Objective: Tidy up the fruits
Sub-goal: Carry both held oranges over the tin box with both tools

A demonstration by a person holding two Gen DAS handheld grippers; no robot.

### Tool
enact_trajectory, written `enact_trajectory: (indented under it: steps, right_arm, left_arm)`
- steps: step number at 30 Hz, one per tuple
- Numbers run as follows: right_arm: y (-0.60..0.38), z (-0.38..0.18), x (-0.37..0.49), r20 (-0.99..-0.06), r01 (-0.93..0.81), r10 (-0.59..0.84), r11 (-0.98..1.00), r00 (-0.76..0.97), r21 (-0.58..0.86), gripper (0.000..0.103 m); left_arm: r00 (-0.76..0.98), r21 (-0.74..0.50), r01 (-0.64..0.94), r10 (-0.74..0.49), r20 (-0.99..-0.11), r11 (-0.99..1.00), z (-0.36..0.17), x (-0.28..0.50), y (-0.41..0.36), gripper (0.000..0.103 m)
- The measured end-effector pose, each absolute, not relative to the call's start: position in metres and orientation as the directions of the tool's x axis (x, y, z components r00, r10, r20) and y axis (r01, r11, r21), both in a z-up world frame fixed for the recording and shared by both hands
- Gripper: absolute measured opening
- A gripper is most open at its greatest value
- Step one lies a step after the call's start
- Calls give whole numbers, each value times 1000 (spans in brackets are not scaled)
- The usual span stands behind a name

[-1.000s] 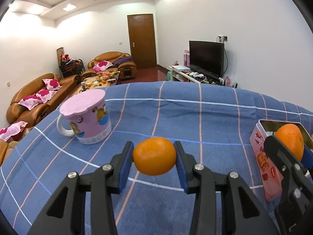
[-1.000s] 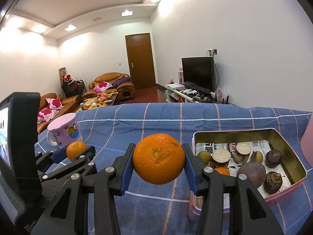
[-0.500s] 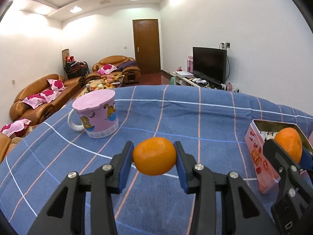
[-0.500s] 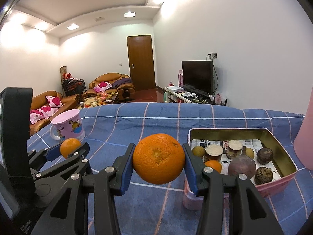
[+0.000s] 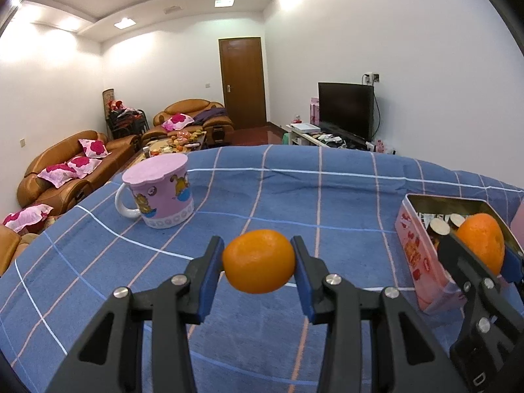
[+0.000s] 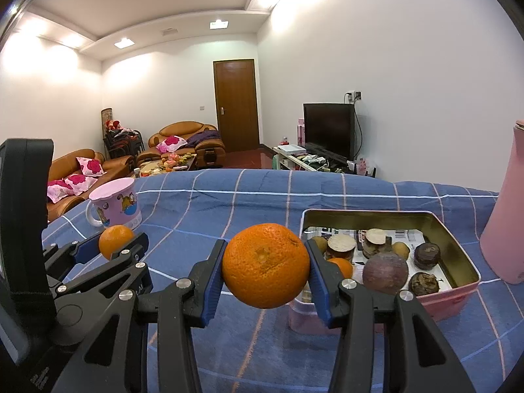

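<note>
Two grippers, the left gripper (image 5: 258, 263) and the right gripper (image 6: 266, 266), each clamp one orange: a smaller orange (image 5: 258, 261) left of the pink tin (image 6: 458, 290) and a larger orange (image 6: 266, 265) at its near left corner. Inside the tin lies one more small orange (image 6: 340, 267), one round purple fruit (image 6: 385, 272) and roughly seven brown or yellowish pieces, though overlap makes that count uncertain. One pink mug (image 6: 114, 203) stands well left of the tin; one tall pink container (image 6: 506, 216) stands just right of it.
</note>
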State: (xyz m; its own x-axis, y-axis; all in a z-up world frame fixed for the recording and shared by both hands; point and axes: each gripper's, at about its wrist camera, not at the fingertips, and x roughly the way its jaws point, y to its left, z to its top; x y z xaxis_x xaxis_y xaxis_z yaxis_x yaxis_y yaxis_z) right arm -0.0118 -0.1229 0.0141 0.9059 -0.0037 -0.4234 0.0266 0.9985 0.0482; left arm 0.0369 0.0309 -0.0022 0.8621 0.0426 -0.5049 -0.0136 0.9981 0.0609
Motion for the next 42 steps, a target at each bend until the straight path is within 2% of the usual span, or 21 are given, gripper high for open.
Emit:
enact_trajectory:
  steps: [42]
  right_arm:
    - [-220, 15, -52, -412, 133, -124, 991, 903, -8, 49]
  left_arm:
    - [858, 74, 168, -109, -502, 983, 3, 2, -85, 43]
